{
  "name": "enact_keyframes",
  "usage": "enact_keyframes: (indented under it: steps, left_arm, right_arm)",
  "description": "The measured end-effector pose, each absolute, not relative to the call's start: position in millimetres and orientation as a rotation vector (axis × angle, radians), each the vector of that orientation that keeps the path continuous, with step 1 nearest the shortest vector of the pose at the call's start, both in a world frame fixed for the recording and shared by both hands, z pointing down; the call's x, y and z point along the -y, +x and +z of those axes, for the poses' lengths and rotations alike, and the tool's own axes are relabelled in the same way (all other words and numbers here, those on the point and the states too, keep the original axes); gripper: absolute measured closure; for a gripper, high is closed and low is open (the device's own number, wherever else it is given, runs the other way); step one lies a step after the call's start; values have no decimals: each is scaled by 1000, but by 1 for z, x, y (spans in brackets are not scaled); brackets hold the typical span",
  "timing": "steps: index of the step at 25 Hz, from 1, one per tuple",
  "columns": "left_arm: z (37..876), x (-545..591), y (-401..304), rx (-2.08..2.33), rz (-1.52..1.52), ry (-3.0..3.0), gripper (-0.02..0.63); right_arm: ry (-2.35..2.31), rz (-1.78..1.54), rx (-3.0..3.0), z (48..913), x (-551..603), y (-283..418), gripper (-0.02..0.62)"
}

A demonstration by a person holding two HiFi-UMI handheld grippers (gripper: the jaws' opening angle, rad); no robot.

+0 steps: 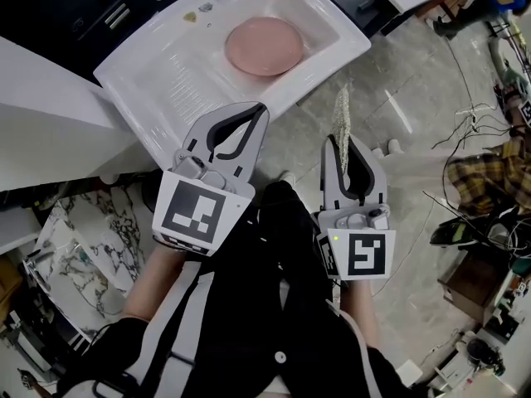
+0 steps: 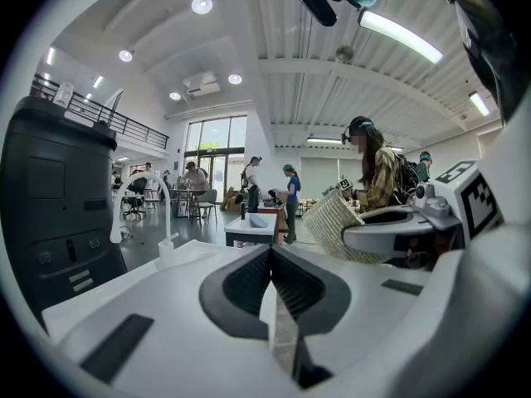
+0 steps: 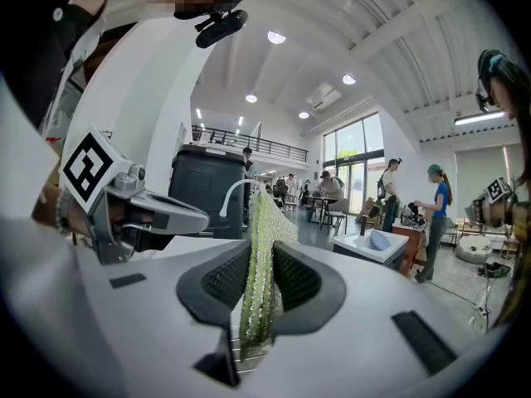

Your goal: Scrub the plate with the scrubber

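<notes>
The left gripper (image 1: pixel 259 109) and right gripper (image 1: pixel 342 142) are pale grey shells with curved jaws lined in black ribbed pads (image 2: pixel 246 285). At the end nearest the black, white-striped jacket (image 1: pixel 274 305), each carries a white cube (image 1: pixel 197 211) printed with black square markers.

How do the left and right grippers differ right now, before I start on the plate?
The left gripper is shut on nothing; the right gripper is shut on the scrubber, which sticks out past its tips. In the head view the left gripper's tips overlap the sink's front rim, while the right gripper shows over the floor beside it. Both point toward the sink, and neither is at the plate.
</notes>
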State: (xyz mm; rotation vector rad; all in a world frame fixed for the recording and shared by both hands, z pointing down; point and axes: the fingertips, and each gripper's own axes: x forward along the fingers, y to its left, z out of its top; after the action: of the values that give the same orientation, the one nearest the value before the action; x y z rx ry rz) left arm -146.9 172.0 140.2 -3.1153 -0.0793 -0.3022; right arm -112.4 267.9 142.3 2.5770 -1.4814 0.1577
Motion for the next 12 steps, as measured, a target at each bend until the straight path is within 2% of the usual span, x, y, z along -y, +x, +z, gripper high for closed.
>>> enact_keyframes:
  steps: [7, 12]
  left_arm:
    - [143, -172, -132, 39, -310, -3123, 606]
    - [148, -165, -98, -45, -334, -3130, 606]
  right_arm:
    - [2562, 133, 1489, 146, -270, -92, 520]
    - [2523, 117, 1555, 152, -259, -52, 520]
